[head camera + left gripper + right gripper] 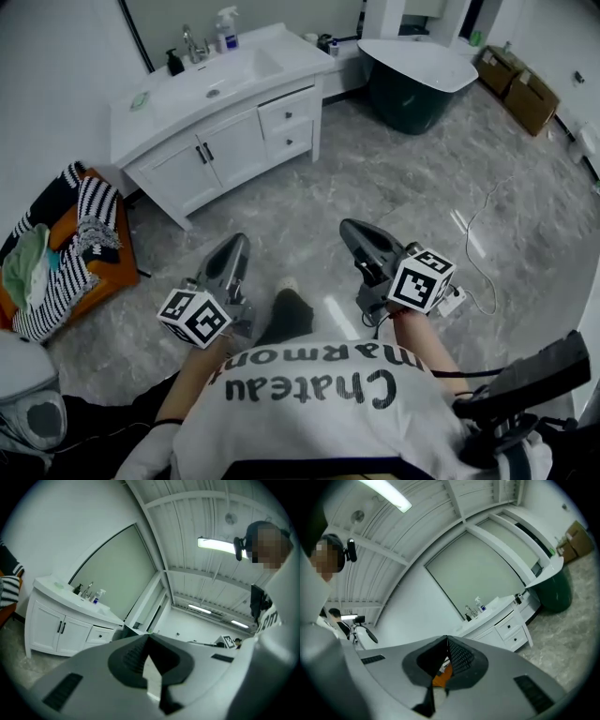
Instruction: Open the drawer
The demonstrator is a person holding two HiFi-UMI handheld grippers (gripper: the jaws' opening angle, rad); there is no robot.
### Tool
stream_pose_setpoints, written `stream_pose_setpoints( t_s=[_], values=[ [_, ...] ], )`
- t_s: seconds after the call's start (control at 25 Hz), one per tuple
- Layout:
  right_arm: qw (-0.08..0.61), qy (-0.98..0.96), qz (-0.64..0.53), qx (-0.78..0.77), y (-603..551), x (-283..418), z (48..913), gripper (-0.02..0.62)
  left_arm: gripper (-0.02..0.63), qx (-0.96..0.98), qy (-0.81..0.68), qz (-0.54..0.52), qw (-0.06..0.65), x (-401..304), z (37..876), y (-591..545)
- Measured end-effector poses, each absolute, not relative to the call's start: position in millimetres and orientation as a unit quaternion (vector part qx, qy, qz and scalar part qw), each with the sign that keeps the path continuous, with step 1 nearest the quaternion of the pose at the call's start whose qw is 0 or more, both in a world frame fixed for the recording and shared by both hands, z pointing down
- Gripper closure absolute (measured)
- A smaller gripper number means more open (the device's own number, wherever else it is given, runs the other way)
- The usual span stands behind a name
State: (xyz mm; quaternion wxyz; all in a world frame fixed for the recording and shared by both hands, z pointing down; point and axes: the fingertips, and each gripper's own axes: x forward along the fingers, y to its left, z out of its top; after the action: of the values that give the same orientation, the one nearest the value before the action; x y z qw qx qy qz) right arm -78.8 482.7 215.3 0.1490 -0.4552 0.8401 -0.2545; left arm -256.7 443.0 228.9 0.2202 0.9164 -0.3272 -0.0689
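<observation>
A white vanity cabinet (192,155) stands against the far wall, well ahead of me. Its two small drawers, the upper drawer (289,110) and the lower drawer (292,141), sit shut at its right end, each with a dark knob. My left gripper (238,241) and right gripper (347,226) hover side by side over the floor, pointing level at the cabinet and far short of it. Both are shut with nothing between the jaws. The left gripper view shows its closed tips (149,635) and the drawers (100,635) in the distance. The right gripper view shows its closed tips (447,638) and the drawers (510,631).
A dark green bathtub (417,80) stands right of the vanity, with cardboard boxes (517,86) beyond it. An orange seat piled with striped clothes (66,248) is at the left wall. A white cable (480,246) trails over the marble floor at the right. Bottles (226,28) stand by the sink.
</observation>
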Motion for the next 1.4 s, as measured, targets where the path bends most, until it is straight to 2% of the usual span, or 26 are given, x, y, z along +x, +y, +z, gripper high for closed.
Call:
stream_pose_setpoints(
  t_s=[0.2, 0.52, 1.08, 1.4],
  values=[
    [0.076, 0.847, -0.229, -0.475, 455.2, -80.6, 225.7, 0.586, 0.604, 0.934, -0.298, -0.03, 0.196, -246.4, 231.9, 414.6],
    [0.143, 0.824, -0.265, -0.481, 377.0, -62.7, 214.0, 0.586, 0.605, 0.943, -0.272, -0.021, 0.188, -229.9, 228.3, 328.9],
    [0.143, 0.804, -0.291, -0.498, 209.9, -78.5, 213.3, 0.586, 0.604, 0.948, -0.245, 0.007, 0.201, -233.5, 225.3, 153.6],
    [0.15, 0.793, -0.298, -0.51, 182.0, -72.7, 226.4, 0.586, 0.604, 0.954, -0.229, 0.011, 0.194, -226.4, 232.9, 121.7]
  ],
)
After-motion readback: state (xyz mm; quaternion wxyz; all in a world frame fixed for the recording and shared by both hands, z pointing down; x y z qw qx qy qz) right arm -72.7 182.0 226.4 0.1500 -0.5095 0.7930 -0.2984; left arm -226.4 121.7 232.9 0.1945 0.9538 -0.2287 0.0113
